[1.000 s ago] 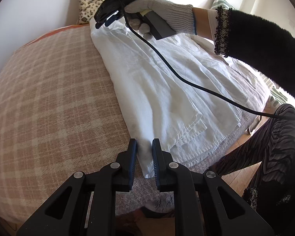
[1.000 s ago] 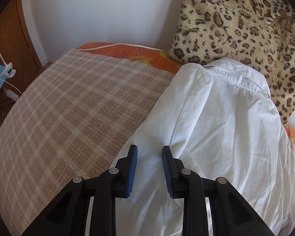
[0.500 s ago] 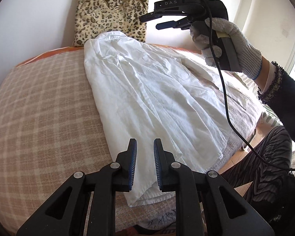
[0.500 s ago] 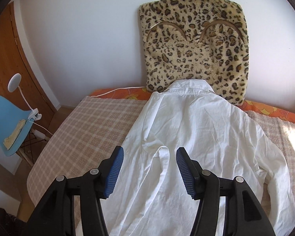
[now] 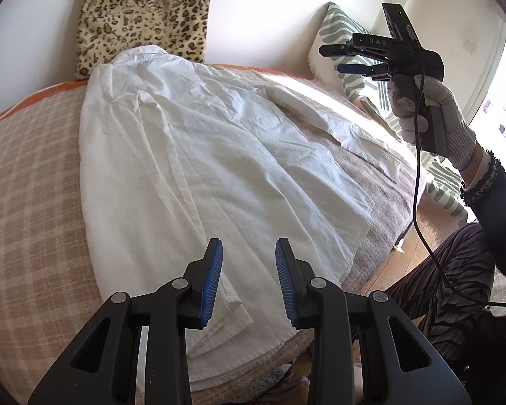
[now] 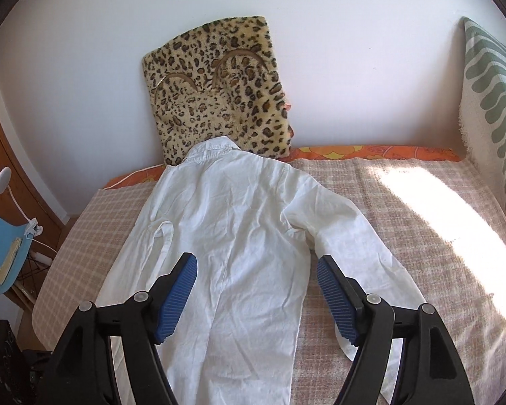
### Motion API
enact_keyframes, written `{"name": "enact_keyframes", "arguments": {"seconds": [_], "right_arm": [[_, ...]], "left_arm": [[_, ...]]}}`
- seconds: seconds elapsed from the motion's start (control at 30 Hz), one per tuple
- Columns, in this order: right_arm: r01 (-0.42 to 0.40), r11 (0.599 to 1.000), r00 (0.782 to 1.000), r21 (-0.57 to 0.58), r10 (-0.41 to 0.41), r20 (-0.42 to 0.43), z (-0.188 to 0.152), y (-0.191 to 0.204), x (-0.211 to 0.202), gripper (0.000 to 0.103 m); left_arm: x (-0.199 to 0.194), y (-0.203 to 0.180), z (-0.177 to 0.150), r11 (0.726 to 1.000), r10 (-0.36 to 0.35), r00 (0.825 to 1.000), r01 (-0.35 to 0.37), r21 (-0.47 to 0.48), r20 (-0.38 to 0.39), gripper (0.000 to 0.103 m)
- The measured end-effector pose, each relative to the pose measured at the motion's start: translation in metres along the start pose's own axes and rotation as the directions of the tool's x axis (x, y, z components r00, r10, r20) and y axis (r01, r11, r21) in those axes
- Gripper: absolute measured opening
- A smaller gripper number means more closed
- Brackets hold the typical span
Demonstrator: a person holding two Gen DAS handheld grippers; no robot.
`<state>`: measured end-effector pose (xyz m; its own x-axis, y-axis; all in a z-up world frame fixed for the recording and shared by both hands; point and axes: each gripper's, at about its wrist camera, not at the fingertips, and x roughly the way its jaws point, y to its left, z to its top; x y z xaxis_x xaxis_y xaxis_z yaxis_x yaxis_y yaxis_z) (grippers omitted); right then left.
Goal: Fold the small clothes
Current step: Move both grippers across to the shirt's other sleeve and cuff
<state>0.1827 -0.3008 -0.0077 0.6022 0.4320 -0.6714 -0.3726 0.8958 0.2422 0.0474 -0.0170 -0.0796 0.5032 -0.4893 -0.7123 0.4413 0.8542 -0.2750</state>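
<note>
shirt [image 6: 239,236]: looked soft, light, floppy; I'd grab right sleeve [image 6: 361,246] cuff
left tongs [image 5: 249,278]: half-open, empty
right tongs [image 6: 257,298]: wide open, empty

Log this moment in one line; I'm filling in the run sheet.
stage: sleeve folding | white long-sleeved cotton shirt: one sleeve folded in, other spread out | left gripper: open, empty | right gripper: open, empty
</note>
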Motion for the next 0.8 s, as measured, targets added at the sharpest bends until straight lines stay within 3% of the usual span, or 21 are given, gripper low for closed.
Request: {"name": "enact_keyframes", "arguments": {"seconds": [0.1, 0.17, 0.43, 0.67, 0.7, 0.8], "right_arm": [[0.045, 0.996, 0.999, 0.074, -0.045, 0.007, -0.011, -0.045, -0.019, 0.076], [0.072, 0.991, 0.997, 0.113, -0.074, 0.013, -0.019, -0.074, -0.033, 0.076], [0.159, 0.966, 0.987, 0.203, -0.159, -0.017, -0.055, -0.159, -0.074, 0.076], [0.218, 0.943, 0.974, 0.251, -0.193, -0.122, -0.1, -0.217, -0.074, 0.072], [0.283, 0.924, 0.956, 0.256, -0.25, -0.153, -0.106, -0.223, -0.072, 0.071], [0.257, 0.914, 0.96, 0.314, -0.204, -0.191, -0.125, -0.242, -0.069, 0.068]], "left_arm": [[0.009, -0.014, 0.01, 1.0, -0.008, 1.0, 0.008, 0.029, 0.0, 0.033], [0.014, -0.025, 0.017, 0.999, -0.018, 1.0, 0.017, 0.051, 0.009, 0.041], [0.045, -0.074, 0.047, 0.989, -0.083, 0.997, 0.081, 0.127, 0.008, 0.041], [0.07, -0.095, 0.069, 0.985, -0.122, 0.992, 0.123, 0.122, -0.013, 0.041], [0.074, -0.097, 0.071, 0.985, -0.127, 0.992, 0.128, 0.118, -0.017, 0.041], [0.086, -0.106, 0.074, 0.983, -0.139, 0.99, 0.142, 0.118, -0.036, 0.041]]}}
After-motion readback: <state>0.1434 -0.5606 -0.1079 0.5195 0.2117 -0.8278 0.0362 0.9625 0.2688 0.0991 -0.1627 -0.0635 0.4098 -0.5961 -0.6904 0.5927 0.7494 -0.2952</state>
